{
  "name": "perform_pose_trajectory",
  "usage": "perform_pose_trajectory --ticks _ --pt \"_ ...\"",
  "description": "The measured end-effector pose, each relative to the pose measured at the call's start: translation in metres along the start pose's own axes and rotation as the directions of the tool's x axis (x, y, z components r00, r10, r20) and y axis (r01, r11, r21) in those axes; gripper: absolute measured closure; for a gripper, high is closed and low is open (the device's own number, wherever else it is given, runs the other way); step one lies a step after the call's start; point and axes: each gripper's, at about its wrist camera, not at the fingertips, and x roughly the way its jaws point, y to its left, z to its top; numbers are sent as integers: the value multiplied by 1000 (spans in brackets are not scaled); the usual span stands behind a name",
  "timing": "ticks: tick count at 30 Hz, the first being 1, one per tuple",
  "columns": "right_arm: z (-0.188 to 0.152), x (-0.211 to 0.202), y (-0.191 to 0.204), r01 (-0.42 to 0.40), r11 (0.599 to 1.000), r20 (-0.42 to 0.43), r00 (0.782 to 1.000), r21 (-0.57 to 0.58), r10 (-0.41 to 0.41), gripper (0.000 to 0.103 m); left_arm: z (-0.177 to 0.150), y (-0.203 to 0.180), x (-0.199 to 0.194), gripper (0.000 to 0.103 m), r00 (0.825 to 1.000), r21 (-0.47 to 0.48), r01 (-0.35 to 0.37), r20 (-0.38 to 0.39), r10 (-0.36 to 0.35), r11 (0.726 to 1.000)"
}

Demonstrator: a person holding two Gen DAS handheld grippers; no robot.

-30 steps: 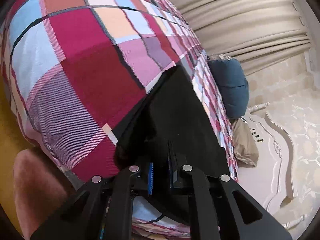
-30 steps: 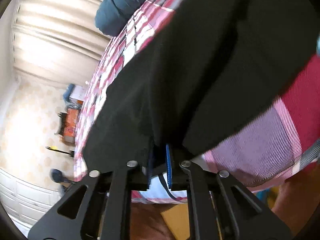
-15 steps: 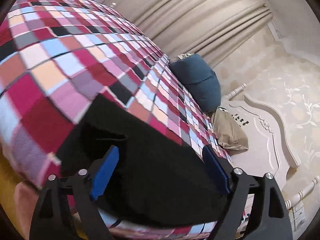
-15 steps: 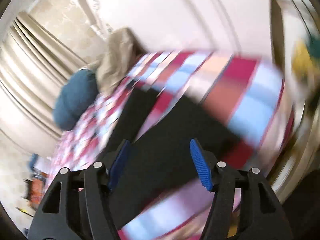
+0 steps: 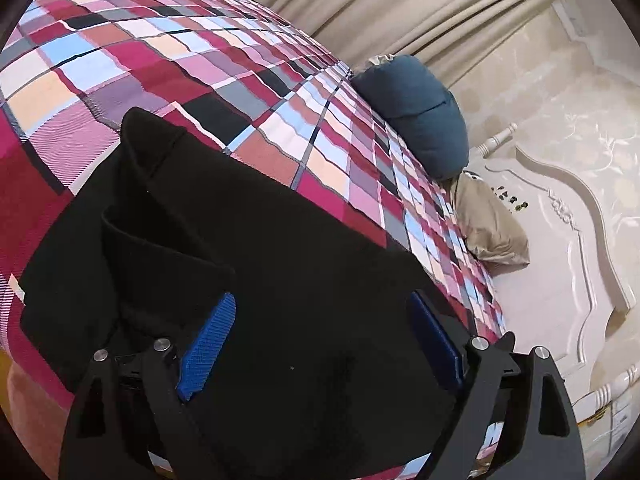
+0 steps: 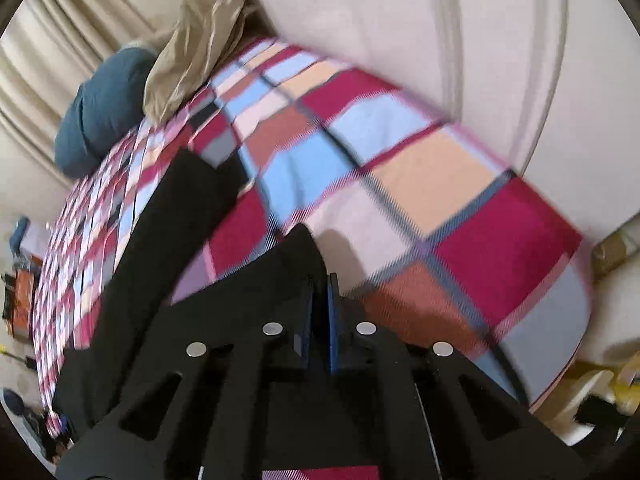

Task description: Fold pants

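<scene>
While pants (image 5: 280, 264) lie flat, left tool (image 5: 320, 340) hovers spread above.

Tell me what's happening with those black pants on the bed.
A person holding a gripper in each hand is folding black pants on a plaid bedspread. The left gripper has just been opening its jaws and hangs over the pants with the pads clear of the cloth. The right gripper has just closed its jaws and seems to pinch a raised peak of the pants' edge. The fold is not finished: one part lies doubled over, loosely.
</scene>
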Motion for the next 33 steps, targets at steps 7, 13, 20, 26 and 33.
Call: perform_pose_trajectory --ticks 7,13,20,26,33 --pt "6 -19 11 116 992 123 985 57 -122 70 1 10 0 17 999 -49 37 10 -37 998" --pt "6 21 38 -261 940 59 965 218 254 63 1 9 1 15 999 -50 37 9 -36 998" --pt "5 67 53 -280 898 57 959 338 278 73 1 15 -1 15 997 -71 75 12 -75 995" --pt "-1 42 61 -256 906 123 966 336 227 99 3 17 0 15 996 -87 94 13 -93 992" --pt "-34 -54 35 -377 873 309 908 310 283 99 2 17 1 15 995 -88 100 15 -99 991"
